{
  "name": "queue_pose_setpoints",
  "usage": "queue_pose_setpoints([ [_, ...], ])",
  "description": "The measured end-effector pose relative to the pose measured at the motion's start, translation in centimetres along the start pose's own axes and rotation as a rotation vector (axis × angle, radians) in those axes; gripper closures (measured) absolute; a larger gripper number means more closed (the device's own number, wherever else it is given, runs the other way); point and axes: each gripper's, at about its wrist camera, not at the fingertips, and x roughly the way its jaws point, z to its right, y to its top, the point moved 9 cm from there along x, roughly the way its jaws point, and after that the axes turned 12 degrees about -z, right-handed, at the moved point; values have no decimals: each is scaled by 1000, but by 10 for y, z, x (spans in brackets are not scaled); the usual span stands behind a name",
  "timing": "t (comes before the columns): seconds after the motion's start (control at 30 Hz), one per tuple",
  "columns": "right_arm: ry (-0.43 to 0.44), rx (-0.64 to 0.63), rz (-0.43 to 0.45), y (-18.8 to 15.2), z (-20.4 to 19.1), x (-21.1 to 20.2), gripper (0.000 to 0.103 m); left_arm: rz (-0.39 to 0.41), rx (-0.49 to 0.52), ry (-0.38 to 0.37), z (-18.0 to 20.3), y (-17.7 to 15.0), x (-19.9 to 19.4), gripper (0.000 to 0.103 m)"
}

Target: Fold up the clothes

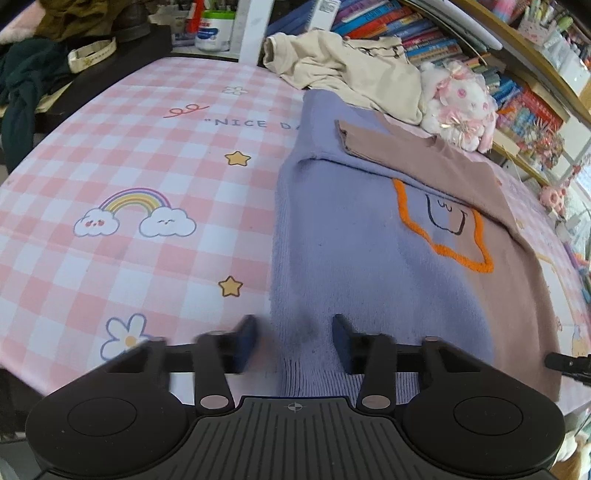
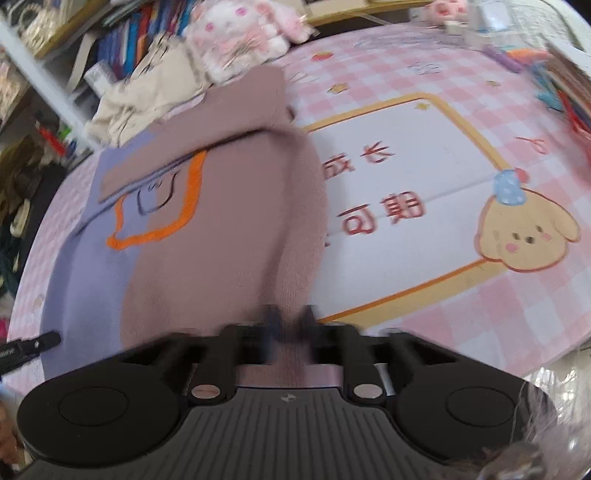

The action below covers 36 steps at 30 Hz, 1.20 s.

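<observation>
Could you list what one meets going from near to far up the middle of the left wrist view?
Left claw → purple-and-brown sweater → folded brown sleeve → crumpled cream garment → row of books.

We see a lilac and dusty-pink sweater [image 1: 369, 258] with an orange outline, on a pink-and-white checked tablecloth [image 1: 129, 147] printed with rainbows, stars and flowers; a cream garment [image 1: 343, 66] behind.
</observation>
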Motion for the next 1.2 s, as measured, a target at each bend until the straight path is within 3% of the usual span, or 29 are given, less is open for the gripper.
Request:
queue_pose_setpoints([
  [0.07,17,-20,38,2,-8,-11,92,28,5,-20,4,3,-8,99],
  [0.17,108,-39,79,5,-19,-26,92,64,54,-56,15,7,-19,97],
  [0.4,64,28,-29,-4,1,-2,81,-41,-19,-97,-1,-1,-3,87],
  [0.57,88,27,-26,-12,2,-2,80,-35,-32,-117,-5,-9,0,86],
  [0.63,97,12,-28,-12,0,-1,84,-21,-22,-128,-3,-9,1,88],
  [0.7,87,-19,-39,-11,-3,2,93,-22,-21,-137,-1,-7,3,98],
  [0.8,72,-17,-36,-10,1,-2,93,-19,-49,-153,-4,-8,0,99],
  [1.2,175,18,-25,-32,21,-52,93,-22,-167,-301,3,-46,-38,99],
])
